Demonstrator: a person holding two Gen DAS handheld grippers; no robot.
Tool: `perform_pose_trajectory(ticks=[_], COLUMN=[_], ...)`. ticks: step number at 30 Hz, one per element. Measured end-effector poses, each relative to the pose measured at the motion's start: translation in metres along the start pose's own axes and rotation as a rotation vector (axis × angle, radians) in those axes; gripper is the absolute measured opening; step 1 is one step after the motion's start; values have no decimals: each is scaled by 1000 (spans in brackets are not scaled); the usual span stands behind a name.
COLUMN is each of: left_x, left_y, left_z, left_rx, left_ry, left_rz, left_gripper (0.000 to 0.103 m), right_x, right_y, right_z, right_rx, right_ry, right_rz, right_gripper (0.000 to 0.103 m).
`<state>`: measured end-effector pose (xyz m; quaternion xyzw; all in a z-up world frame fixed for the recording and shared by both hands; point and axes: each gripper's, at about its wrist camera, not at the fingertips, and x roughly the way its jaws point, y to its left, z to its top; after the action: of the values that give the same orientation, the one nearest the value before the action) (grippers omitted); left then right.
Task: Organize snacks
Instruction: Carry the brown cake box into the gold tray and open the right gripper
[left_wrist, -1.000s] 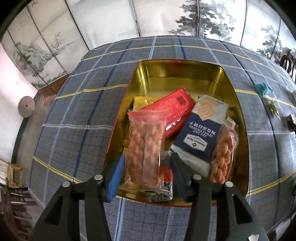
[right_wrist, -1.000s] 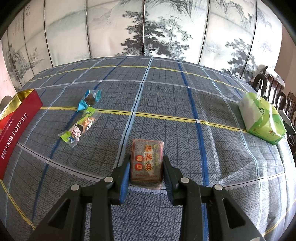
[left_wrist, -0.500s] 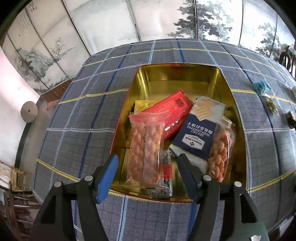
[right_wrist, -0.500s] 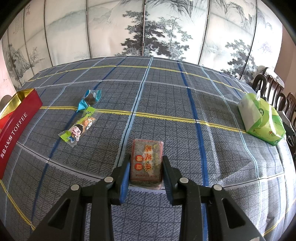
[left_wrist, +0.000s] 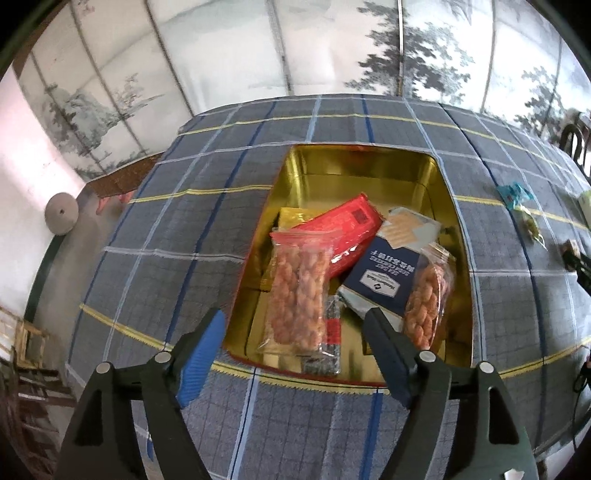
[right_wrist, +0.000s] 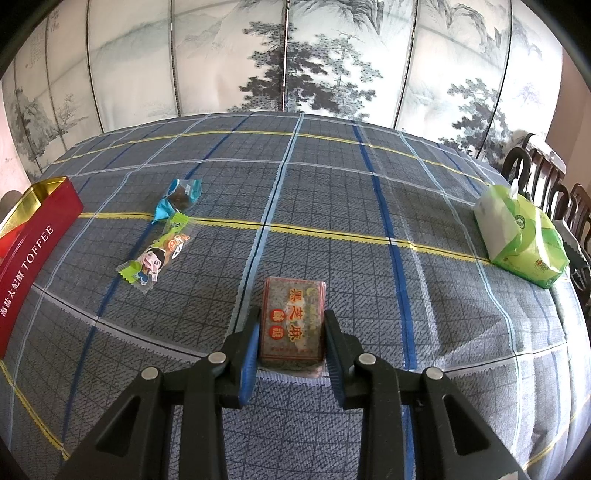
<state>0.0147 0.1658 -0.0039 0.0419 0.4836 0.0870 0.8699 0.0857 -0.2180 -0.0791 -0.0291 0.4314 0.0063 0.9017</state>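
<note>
Two twisted-snack bags (left_wrist: 299, 291) lie in one gold tin (left_wrist: 354, 166) under the left gripper (left_wrist: 295, 325), whose jaws have just been opening with nothing gripped, while the right gripper (right_wrist: 291, 332) clamps one sesame bar (right_wrist: 293, 325).

The tablecloth (right_wrist: 332, 206) is grey with blue and yellow checks, the tin (left_wrist: 439, 192) is gold inside, the tissue pack (right_wrist: 524, 236) is green.

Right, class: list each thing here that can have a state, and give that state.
Toffee tin: lid off, part filled with snack packets.
Left gripper: open, jaws just widened, nothing between them.
Right gripper: shut on sesame cake packet.
Blue-wrapped candy: sealed, loose on tablecloth.
Tissue pack: opened, tissue protruding.
</note>
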Motion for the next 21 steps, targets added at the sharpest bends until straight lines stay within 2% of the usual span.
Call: perform_pose_trajectory(ticks=[5, 12, 21], left_x=[-9, -17, -22], left_y=[3, 6, 25], left_z=[-5, -9, -17], left_rx=[-39, -40, -86], left_ry=[-11, -31, -32], left_rz=[-6, 7, 5], left_gripper=[83, 88, 93], right_x=[-1, -5, -31], right_y=[1, 7, 39], right_z=[0, 1, 11], right_rx=[20, 38, 21], right_ry=[5, 24, -13], right_rz=[-16, -38, 37], right_gripper=[31, 31, 31])
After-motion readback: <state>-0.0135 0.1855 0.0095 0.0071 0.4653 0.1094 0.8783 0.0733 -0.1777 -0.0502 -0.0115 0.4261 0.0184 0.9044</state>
